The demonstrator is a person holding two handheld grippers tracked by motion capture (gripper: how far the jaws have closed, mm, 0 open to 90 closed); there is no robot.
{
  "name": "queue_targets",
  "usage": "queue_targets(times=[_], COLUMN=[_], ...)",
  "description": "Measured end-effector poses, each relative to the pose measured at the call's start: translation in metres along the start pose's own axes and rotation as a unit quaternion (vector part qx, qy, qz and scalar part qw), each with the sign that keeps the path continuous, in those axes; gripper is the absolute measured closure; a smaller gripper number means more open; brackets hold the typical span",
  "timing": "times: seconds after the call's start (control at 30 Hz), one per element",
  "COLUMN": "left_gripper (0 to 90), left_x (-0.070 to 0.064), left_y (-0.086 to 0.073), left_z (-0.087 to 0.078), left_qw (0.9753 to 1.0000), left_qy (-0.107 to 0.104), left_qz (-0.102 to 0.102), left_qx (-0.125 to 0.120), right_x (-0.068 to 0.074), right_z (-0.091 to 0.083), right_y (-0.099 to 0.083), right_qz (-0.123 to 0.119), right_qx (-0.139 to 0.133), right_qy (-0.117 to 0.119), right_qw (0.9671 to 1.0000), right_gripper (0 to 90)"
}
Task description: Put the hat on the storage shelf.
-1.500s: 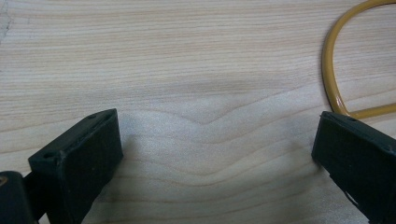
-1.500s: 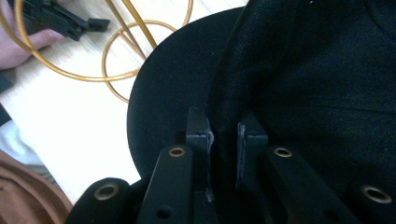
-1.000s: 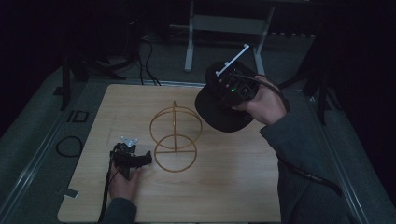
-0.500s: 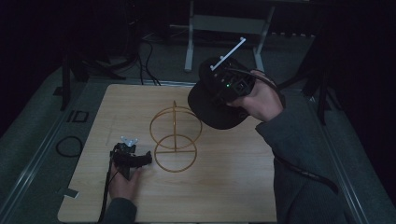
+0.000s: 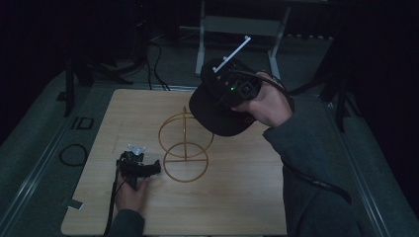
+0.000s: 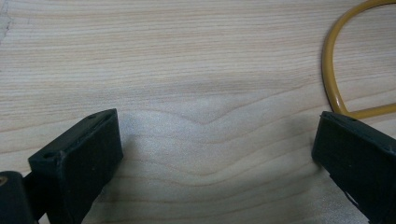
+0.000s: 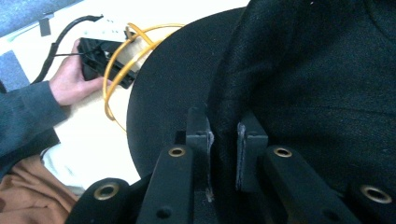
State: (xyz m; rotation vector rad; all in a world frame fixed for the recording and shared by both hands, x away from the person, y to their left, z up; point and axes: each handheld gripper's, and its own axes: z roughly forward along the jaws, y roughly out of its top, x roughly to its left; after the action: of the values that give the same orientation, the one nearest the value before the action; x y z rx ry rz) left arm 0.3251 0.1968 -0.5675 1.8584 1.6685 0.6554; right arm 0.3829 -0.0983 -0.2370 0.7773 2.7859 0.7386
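Note:
A black cap point(image 5: 217, 111) hangs in the air above the table's far right, brim toward the stand. My right gripper point(image 5: 232, 89) is shut on it; in the right gripper view the jaws pinch a fold of the cap's point(image 7: 299, 84) fabric, with my right gripper point(image 7: 225, 140) pressed into it. A yellow wire stand point(image 5: 185, 145) with a ring base and an upright hoop sits mid-table, its top just under the brim. My left gripper point(image 5: 154, 168) rests on the table left of the stand's base. In the left gripper view my left gripper point(image 6: 215, 154) is open over bare wood, the stand's ring point(image 6: 334, 84) at upper right.
The wooden table point(image 5: 237, 197) has free surface in front of and right of the stand. Beyond the far edge are cables point(image 5: 153, 54) and a metal frame leg point(image 5: 202, 34) on grey floor. A cable loop point(image 5: 74, 153) lies off the left edge.
My right gripper has carried the cap leftward and slightly lower, closer over the top of the wire stand. The left gripper has stayed still on the table.

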Motion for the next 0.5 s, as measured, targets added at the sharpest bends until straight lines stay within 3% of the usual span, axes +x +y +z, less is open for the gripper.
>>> queue_targets(times=[0.5], left_gripper=[1.2], left_x=[0.000], left_y=[0.000], left_z=[0.000], left_qw=[1.0000], left_qy=[0.000], left_qz=[0.000], left_qx=[0.000], right_x=[0.028], right_z=[0.010], right_y=[0.024], right_qz=[-0.030], right_qx=[0.000], right_qy=[0.017], right_qw=[0.9994], right_gripper=[79.5])
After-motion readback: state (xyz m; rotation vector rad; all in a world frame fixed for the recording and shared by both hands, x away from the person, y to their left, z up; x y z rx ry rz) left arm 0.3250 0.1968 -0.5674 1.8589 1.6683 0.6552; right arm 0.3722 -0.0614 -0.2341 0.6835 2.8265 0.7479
